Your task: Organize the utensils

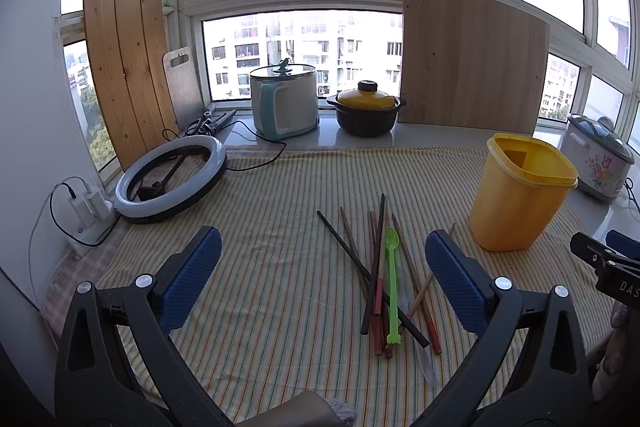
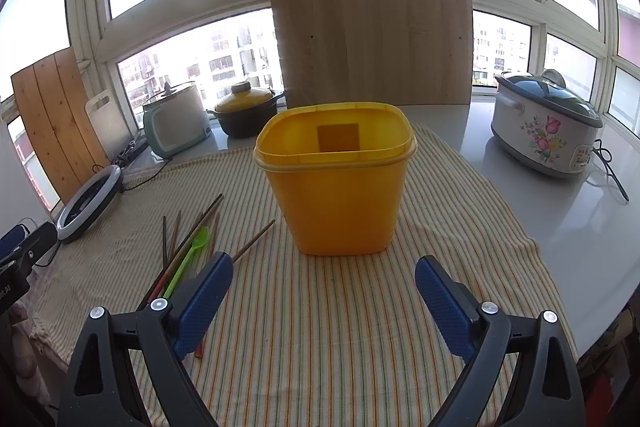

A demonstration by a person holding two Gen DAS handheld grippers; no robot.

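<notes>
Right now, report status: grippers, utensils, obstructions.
Left gripper open, empty; right gripper open, empty. Chopsticks and green spoon piled on striped cloth. Yellow container upright, nothing blocking.

Striped woven cloth point(image 2: 340, 327), matt and slightly wrinkled, on a smooth glossy countertop point(image 2: 560, 195). Yellow container point(image 2: 336, 195): smooth, semi-gloss plastic. Green spoon point(image 1: 391, 283): glossy plastic. Chopsticks point(image 1: 374, 267): dark, lacquered-looking. Gripper pads point(image 1: 192, 283): blue textured rubber. Rear boards point(image 1: 472, 59): matt unfinished wood.
</notes>
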